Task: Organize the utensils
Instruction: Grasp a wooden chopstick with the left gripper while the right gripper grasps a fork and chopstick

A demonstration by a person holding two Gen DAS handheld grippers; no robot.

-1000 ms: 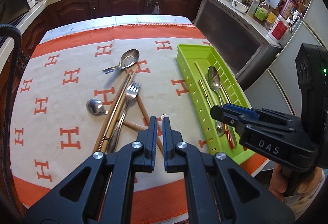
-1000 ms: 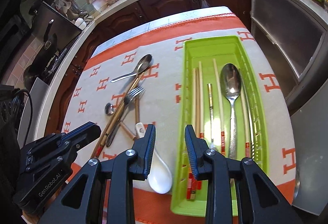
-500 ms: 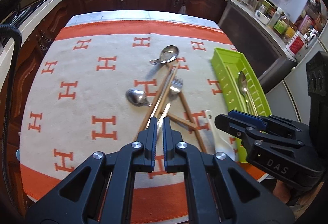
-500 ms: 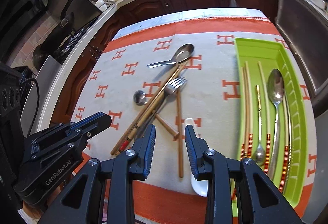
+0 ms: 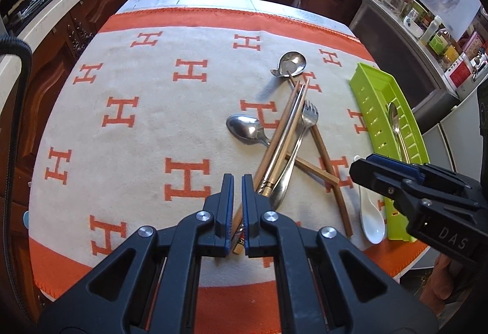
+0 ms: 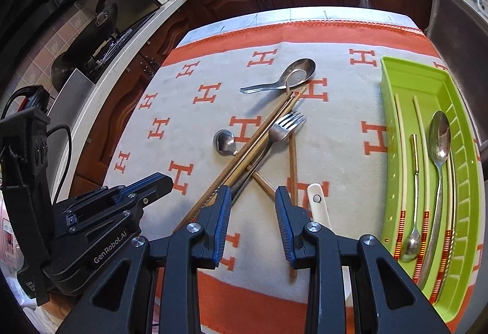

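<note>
The sorting looks partly done. Left of centre on the counter's patterned cloth [image 6: 189, 108], a heap remains: steel spoons, a fork [image 6: 282, 128] and crossed chopsticks [image 6: 253, 144], with a white ceramic spoon [image 6: 318, 205] beside them. At the right, the green tray [image 6: 463, 132] already holds a long spoon, a small spoon and several chopsticks. The left hand-held gripper [image 5: 238, 196] hangs tilted over the heap's near end, jaws together and empty. The right hand-held gripper [image 6: 252, 212] hovers likewise, jaws apart, gripping nothing.
</note>
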